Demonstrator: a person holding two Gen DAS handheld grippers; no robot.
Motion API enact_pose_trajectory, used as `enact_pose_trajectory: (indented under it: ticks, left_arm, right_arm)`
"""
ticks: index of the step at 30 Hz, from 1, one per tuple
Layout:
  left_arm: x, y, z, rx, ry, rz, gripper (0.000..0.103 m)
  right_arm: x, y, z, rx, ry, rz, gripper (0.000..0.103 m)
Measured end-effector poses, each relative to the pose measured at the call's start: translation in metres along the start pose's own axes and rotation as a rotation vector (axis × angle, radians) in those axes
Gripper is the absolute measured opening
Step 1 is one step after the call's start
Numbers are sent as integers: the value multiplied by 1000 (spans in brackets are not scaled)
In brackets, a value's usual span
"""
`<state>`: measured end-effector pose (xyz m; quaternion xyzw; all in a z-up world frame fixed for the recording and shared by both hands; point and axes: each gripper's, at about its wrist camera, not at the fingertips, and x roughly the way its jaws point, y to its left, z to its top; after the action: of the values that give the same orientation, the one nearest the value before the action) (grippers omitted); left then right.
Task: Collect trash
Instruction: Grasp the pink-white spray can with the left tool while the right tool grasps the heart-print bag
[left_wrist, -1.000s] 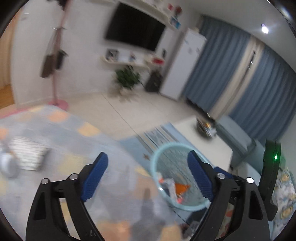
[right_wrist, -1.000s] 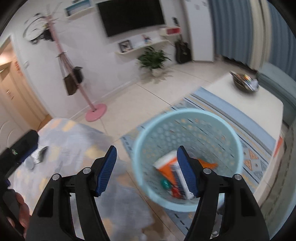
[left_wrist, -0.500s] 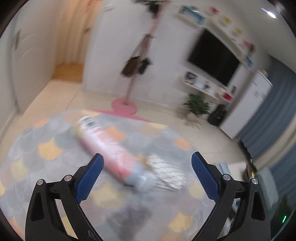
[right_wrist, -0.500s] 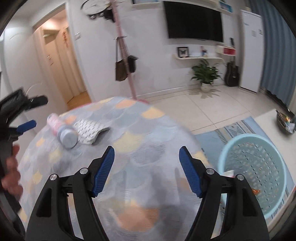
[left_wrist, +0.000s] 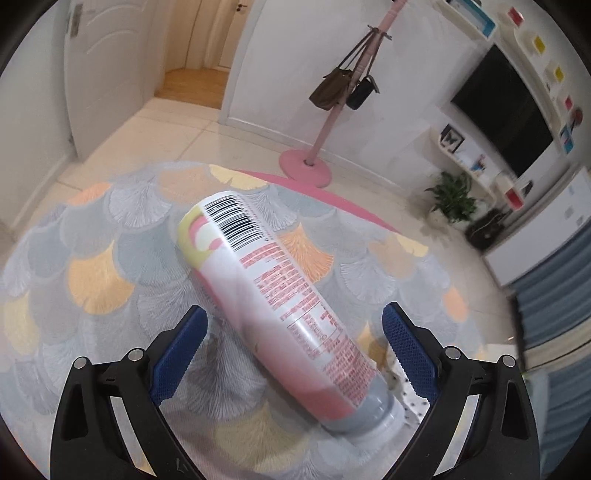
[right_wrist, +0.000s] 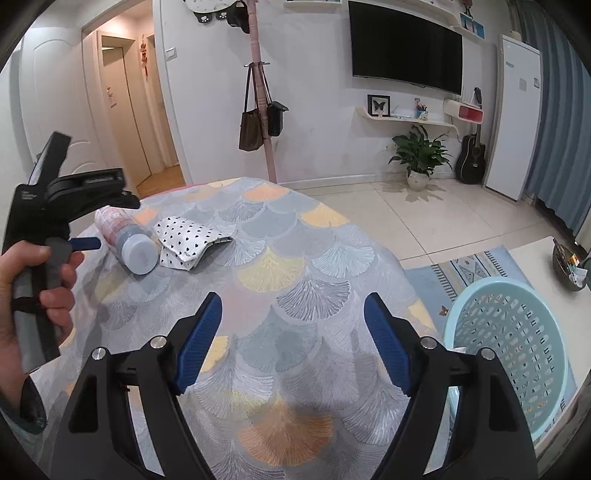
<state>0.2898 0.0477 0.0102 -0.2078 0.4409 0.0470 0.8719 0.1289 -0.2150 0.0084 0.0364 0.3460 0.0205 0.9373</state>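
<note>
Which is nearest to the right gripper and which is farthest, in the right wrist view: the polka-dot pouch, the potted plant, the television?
From the right gripper, whose jaws are opening with nothing between them:
1. Polka-dot pouch, on the table, to the upper left.
2. Potted plant, on the floor by the far wall.
3. Television, on that wall, above the plant.

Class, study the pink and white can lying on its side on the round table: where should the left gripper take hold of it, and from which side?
Grip the can across its cylindrical middle, coming down from above with one finger on each long side. It lies flat on the tablecloth, its axis running between the open left gripper fingers, so the curved sides are free. The grey cap end lies near a polka-dot wrapper, so avoid it.
</note>
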Motion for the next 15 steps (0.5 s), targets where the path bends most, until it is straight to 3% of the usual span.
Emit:
enact_pose_trajectory:
  ticks: [3, 5, 7, 12, 15]
  left_arm:
    - [7, -4, 0, 21, 9, 28, 89]
    - [14, -5, 1, 49, 28, 46, 78]
    - [12, -4, -3, 85, 27, 50, 75]
    - [-3, 1, -16, 144, 47, -19, 56]
    - [-8, 5, -26, 196, 64, -68, 49]
  right_arm:
    - [-1, 5, -1, -25, -5, -1, 75]
    - [-2, 9, -2, -46, -11, -4, 75]
    - [-4, 12, -3, -62, -15, -9, 75]
    - [-5, 18, -5, -93, -19, -21, 75]
    - [-6, 18, -5, -95, -22, -20, 75]
